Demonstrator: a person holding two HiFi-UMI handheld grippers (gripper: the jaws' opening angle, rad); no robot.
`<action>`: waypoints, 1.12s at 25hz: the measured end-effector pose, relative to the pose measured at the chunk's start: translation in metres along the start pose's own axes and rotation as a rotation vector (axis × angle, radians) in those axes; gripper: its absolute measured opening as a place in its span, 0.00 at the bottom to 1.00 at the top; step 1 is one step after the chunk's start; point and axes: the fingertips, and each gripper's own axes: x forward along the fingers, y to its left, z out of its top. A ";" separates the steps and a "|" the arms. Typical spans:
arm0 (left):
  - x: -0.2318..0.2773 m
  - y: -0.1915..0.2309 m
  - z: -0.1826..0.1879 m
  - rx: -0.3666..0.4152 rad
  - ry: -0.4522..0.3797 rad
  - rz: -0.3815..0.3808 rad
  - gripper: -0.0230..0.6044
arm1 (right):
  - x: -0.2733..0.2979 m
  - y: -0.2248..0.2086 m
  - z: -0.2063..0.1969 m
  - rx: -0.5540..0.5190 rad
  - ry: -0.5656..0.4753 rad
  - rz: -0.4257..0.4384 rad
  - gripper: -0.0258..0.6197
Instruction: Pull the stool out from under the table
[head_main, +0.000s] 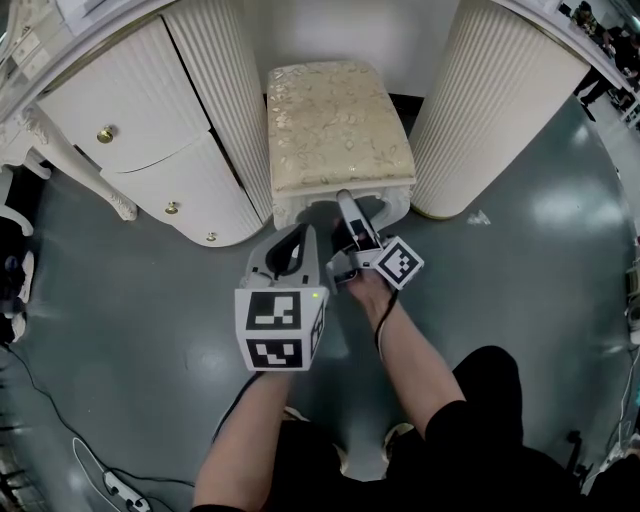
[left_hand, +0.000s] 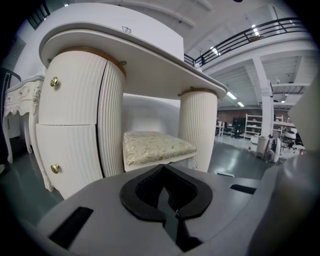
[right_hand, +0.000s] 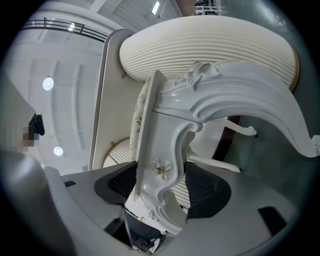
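The stool (head_main: 338, 125), white with a gold floral cushion, stands between the two ribbed pedestals of the white dressing table (head_main: 150, 130). My right gripper (head_main: 352, 207) reaches its front edge and is shut on the carved white apron (right_hand: 167, 145), which sits between the two black pads in the right gripper view. My left gripper (head_main: 303, 235) hangs just left of it, short of the stool, shut with nothing in it. In the left gripper view the jaws (left_hand: 167, 192) meet, and the stool (left_hand: 157, 147) shows ahead under the tabletop (left_hand: 125, 50).
The right pedestal (head_main: 490, 100) and the left drawer pedestal flank the stool closely. A carved leg of another white table (head_main: 70, 160) stands at the far left. Cables and a power strip (head_main: 120, 488) lie on the grey floor at the lower left.
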 end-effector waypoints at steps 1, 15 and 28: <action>-0.001 0.002 -0.001 0.001 0.002 0.002 0.04 | -0.002 0.001 -0.001 0.000 -0.001 0.001 0.47; -0.012 0.000 0.003 0.021 0.006 0.023 0.04 | -0.027 0.012 -0.016 0.013 0.010 -0.019 0.47; -0.044 -0.012 0.003 0.042 0.018 0.056 0.04 | -0.062 0.032 -0.032 0.010 0.057 -0.026 0.47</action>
